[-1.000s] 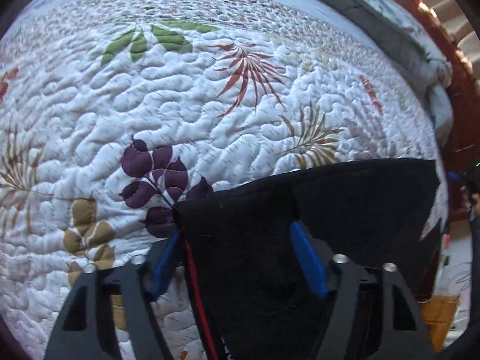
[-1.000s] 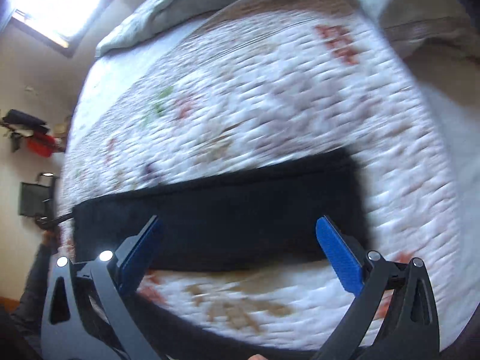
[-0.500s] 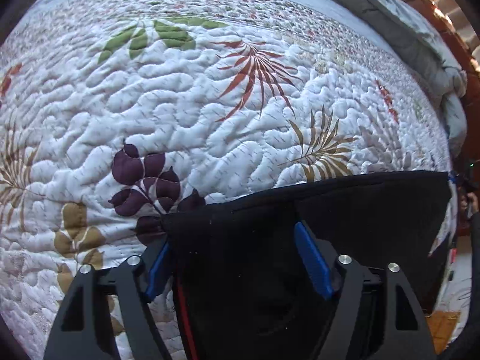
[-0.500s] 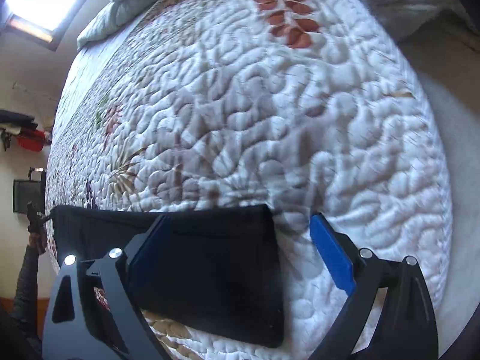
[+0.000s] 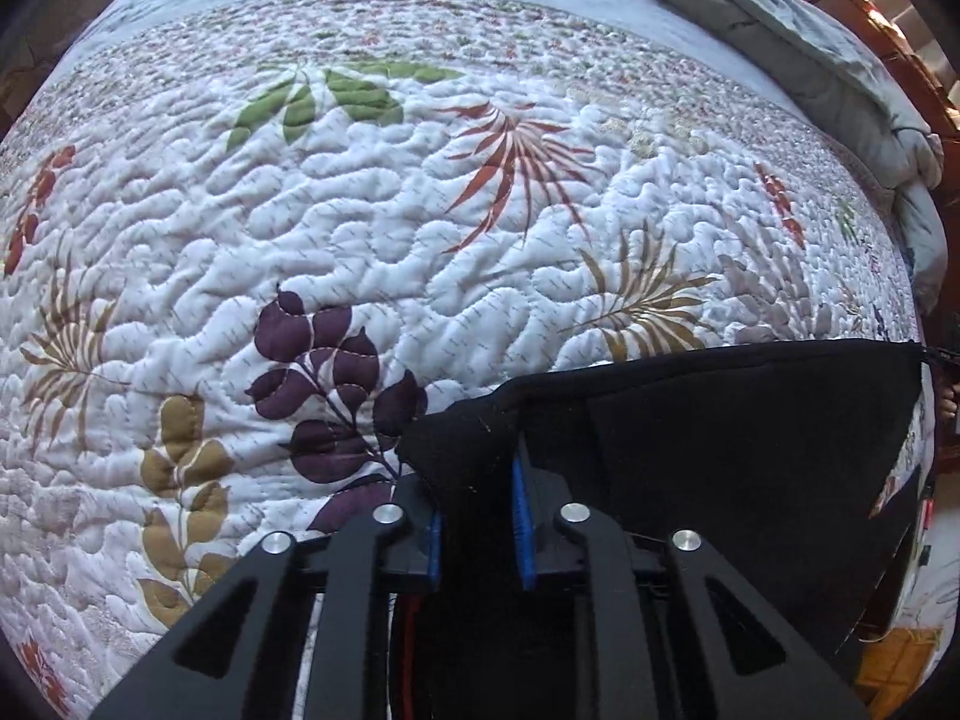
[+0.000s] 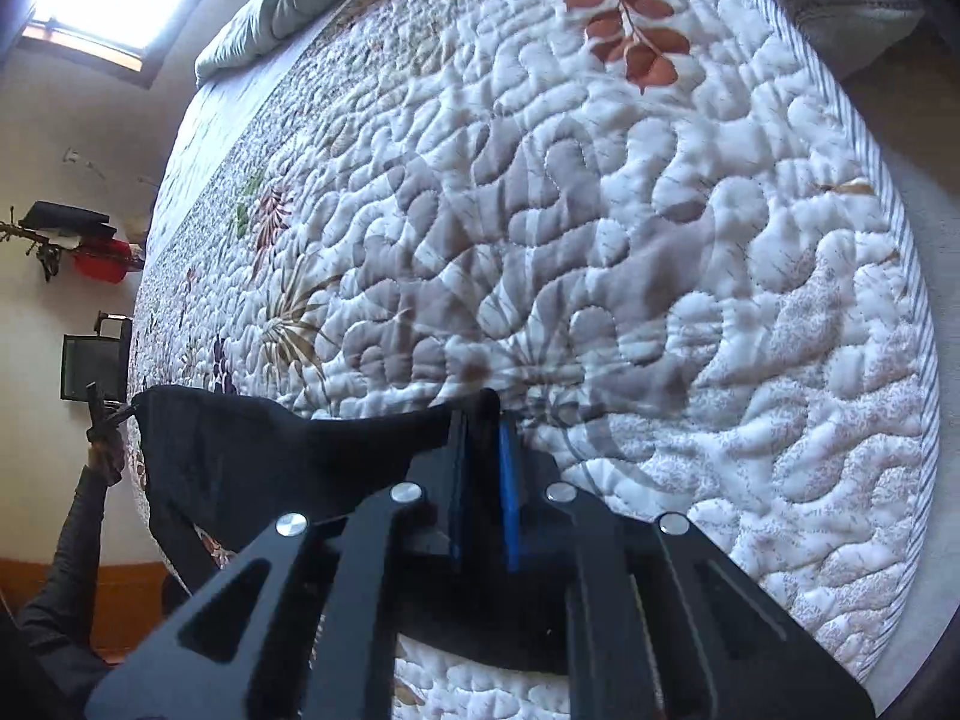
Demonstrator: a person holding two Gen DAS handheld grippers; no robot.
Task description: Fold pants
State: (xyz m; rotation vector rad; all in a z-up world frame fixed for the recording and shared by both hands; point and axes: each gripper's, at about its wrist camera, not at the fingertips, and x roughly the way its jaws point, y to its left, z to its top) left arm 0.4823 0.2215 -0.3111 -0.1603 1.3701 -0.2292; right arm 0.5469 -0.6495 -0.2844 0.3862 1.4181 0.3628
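Both of your jaws have just closed since the earlier frames: your left hand-held gripper point(image 5: 477, 516) now pinches one end of the black pants point(image 5: 750, 438), and your right hand-held gripper point(image 6: 483, 480) is clamped on the other end point(image 6: 288, 450), its blue pads nearly together with cloth between. You have the pants stretched across the near edge of the bed's leaf-patterned quilt point(image 5: 390, 210).

Leaf-patterned quilt point(image 5: 372, 228), rumpled grey blanket point(image 5: 840, 60), perhaps wooden furniture point(image 5: 900, 18)
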